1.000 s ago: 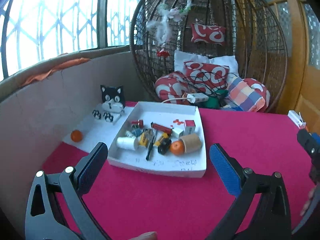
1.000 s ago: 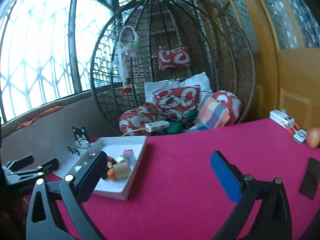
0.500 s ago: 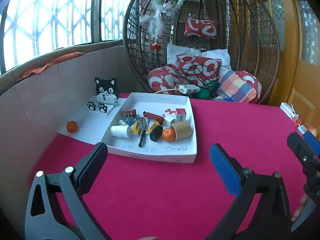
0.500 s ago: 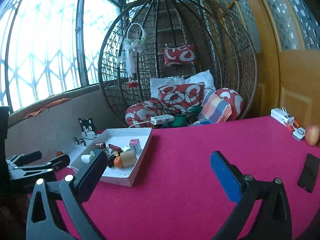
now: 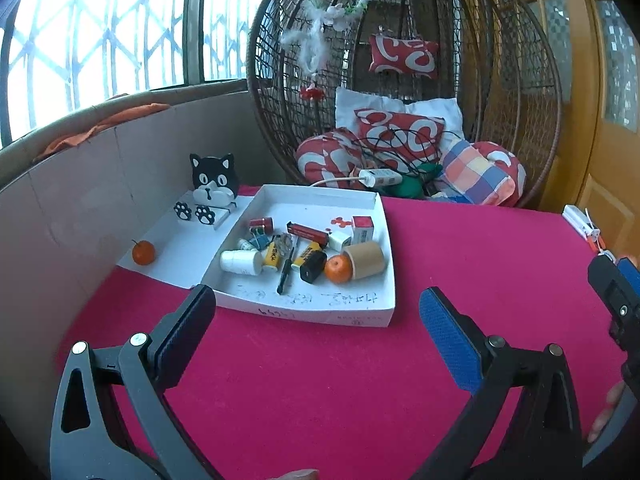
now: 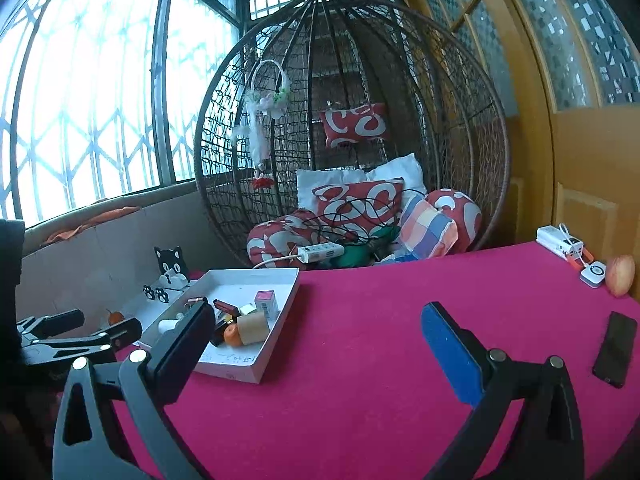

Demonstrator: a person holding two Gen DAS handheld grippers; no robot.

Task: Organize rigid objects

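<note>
A white cardboard tray [image 5: 372, 312] [image 6: 244, 372] rests on the red tablecloth with several small items in it: a white bottle [image 5: 240, 261], a black pen [image 5: 285, 270], a black battery [image 5: 313, 266], an orange [image 5: 338, 269], a tan cardboard roll [image 5: 365, 259] and a red-topped box [image 5: 363, 229]. A second orange [image 5: 143, 252] lies on a white sheet [image 5: 180, 248] left of the tray, below a black cat-shaped stand [image 5: 214, 180]. My left gripper [image 5: 314, 330] is open, short of the tray. My right gripper [image 6: 316, 344] is open over bare cloth, right of the tray.
A wicker hanging chair [image 6: 352, 128] with cushions and a power strip [image 6: 320, 252] stands behind the table. At the right edge lie a black phone [image 6: 614, 354], an apple [image 6: 620, 276] and white chargers [image 6: 560, 242]. A cardboard wall [image 5: 68, 208] borders the left.
Both grippers have tilted and shifted a little, so the tray sits slightly differently in each view. Both stay open and nothing on the table has moved.
</note>
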